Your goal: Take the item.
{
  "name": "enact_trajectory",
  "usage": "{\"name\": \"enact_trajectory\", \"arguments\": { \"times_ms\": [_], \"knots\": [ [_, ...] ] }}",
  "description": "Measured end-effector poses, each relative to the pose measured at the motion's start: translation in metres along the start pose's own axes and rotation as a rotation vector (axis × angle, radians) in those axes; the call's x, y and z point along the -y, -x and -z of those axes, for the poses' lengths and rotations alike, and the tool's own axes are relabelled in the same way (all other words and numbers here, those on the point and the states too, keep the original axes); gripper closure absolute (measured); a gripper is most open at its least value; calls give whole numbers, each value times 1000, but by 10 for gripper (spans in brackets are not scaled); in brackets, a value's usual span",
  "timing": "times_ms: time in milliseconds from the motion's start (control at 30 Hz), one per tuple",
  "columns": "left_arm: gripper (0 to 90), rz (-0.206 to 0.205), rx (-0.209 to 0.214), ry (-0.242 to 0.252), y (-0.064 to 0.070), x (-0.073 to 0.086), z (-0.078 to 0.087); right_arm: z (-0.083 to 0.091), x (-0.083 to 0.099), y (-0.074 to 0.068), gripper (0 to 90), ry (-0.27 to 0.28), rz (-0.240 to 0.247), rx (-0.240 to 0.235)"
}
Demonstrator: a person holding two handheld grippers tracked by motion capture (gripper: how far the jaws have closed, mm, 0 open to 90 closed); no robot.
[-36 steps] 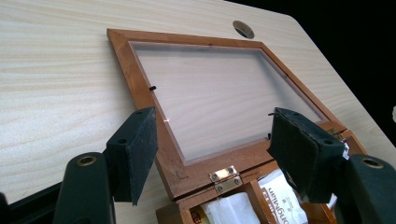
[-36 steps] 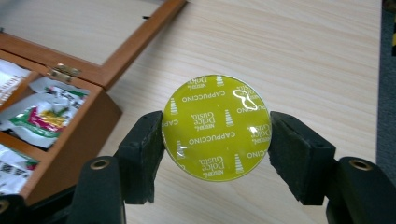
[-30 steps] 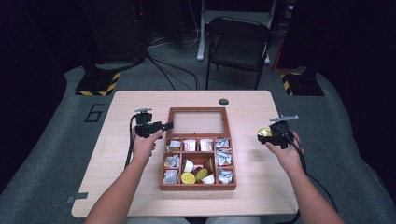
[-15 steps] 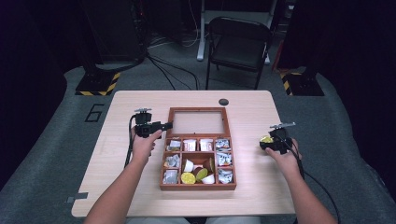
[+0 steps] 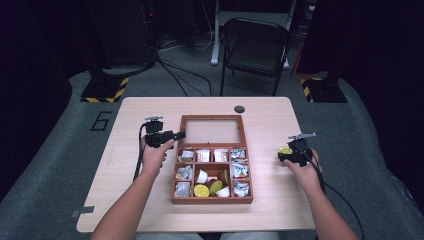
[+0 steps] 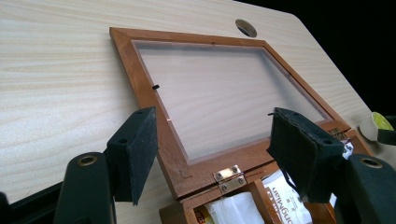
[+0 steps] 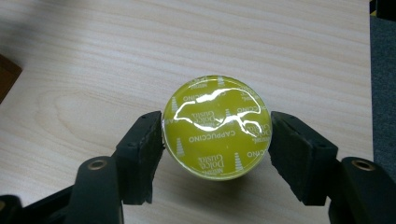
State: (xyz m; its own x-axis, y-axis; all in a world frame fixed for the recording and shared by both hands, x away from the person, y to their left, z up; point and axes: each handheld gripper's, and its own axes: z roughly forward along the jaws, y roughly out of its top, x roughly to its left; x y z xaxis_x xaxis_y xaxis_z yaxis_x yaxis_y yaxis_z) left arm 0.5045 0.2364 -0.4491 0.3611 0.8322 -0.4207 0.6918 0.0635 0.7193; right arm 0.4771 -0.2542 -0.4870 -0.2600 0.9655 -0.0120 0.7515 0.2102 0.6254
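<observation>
A wooden compartment box (image 5: 212,199) sits mid-table with its glass-paned lid (image 5: 212,131) lying open flat behind it. My left gripper (image 5: 177,134) is open at the lid's left edge; in the left gripper view its jaws (image 6: 215,140) straddle the lid's frame (image 6: 164,140) near a brass hinge (image 6: 229,175). My right gripper (image 5: 284,153) is to the right of the box, low over the table, shut on a yellow-topped coffee capsule (image 5: 285,149). In the right gripper view the capsule's foil top (image 7: 216,123) reads "Cappuccino", with both pads (image 7: 142,149) against its sides.
The box's compartments hold tea bags (image 5: 203,155), foil packets (image 5: 238,171) and more capsules (image 5: 202,190). A dark cable hole (image 5: 239,109) lies behind the lid. A folding chair (image 5: 255,47) stands beyond the table's far edge. Bare tabletop (image 5: 280,200) surrounds the box.
My right gripper has come down and nearer to the person with the yellow capsule, settling low over the table beside the box. The left gripper has stayed put.
</observation>
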Motion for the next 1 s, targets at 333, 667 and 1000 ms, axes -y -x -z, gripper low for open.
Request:
{"name": "enact_trajectory", "arguments": {
  "times_ms": [333, 667, 1000],
  "knots": [
    [325, 2, -5, 5, -1, -1, 2, 2, -1, 0, 320, 9, -10, -9],
    [325, 2, -7, 5, 0, -1, 2, 11, -6, 0, 318, 21, -13, -12],
    [326, -2, -10, 2, 0, -2, 6, 39, -30, -14, 332, 74, 13, -35]
  ]
}}
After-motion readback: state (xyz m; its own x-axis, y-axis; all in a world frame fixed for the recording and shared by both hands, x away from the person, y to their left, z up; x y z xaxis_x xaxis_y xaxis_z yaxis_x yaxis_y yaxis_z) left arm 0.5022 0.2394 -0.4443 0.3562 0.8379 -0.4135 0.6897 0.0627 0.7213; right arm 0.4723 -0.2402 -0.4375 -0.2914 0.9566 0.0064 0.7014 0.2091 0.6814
